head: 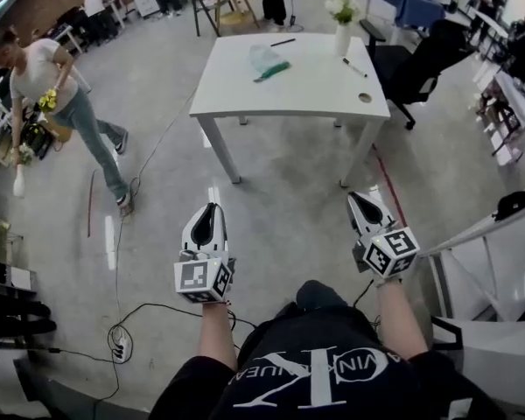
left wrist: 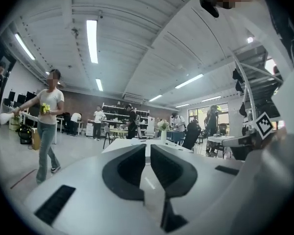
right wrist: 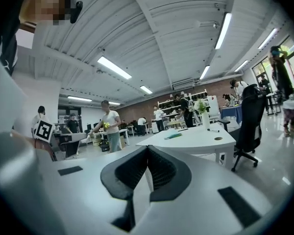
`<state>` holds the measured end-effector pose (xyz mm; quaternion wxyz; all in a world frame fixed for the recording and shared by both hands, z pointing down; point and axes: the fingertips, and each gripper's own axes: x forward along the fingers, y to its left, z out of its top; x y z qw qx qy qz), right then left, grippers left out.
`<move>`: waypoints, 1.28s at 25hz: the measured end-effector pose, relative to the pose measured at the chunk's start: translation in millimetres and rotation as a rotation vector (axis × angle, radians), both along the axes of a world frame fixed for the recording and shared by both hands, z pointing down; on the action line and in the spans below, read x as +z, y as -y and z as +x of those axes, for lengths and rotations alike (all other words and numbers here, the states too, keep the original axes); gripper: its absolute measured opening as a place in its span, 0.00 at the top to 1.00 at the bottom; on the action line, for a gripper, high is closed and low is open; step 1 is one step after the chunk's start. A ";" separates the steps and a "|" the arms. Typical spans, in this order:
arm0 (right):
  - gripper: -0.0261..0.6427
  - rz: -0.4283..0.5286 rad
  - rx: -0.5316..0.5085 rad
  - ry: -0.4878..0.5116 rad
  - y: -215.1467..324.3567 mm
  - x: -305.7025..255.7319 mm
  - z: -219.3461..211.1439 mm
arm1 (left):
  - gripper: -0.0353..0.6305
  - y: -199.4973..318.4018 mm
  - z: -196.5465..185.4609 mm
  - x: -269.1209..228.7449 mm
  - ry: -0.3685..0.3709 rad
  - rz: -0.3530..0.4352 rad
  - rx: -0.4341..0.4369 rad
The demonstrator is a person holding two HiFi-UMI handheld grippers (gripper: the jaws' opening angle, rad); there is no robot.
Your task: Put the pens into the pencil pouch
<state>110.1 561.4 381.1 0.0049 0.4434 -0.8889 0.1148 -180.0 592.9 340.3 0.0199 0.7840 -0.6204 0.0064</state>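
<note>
Clear, teal-streaked pouch (head: 264,59); black pens (head: 283,42)

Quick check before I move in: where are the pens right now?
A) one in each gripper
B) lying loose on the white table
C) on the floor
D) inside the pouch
B: the head view shows one pen beyond the pouch and another near the vase, both lying on the white table, outside the pouch.
</note>
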 end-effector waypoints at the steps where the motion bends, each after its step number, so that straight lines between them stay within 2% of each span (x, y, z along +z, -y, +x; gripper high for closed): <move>1: 0.94 -0.009 0.015 0.006 -0.3 2.7 2.5 | 0.90 0.7 1.8 3.1 -0.006 -0.009 0.011; 3: 0.84 -0.021 0.022 0.021 -1.4 6.4 4.7 | 0.78 1.4 3.7 7.4 -0.008 -0.024 0.030; 4: 0.79 -0.024 0.023 0.029 -1.1 7.3 5.2 | 0.76 1.8 3.3 8.2 -0.007 -0.028 0.035; 5: 0.78 -0.024 0.026 0.038 0.6 7.2 6.1 | 0.76 2.9 2.0 8.1 -0.006 -0.029 0.036; 12: 0.75 -0.003 0.037 0.077 47.6 5.0 8.6 | 0.75 36.4 -19.1 14.9 -0.019 -0.032 -0.002; 17: 0.75 -0.031 0.038 0.103 102.0 15.3 10.0 | 0.75 93.1 -23.6 18.3 -0.025 -0.048 -0.016; 25: 0.74 -0.066 -0.022 0.087 197.5 19.6 1.3 | 0.75 202.4 -1.3 9.9 -0.013 -0.059 0.012; 32: 0.74 -0.094 -0.049 0.074 264.3 31.7 14.7 | 0.75 279.3 21.2 15.2 -0.017 -0.067 0.021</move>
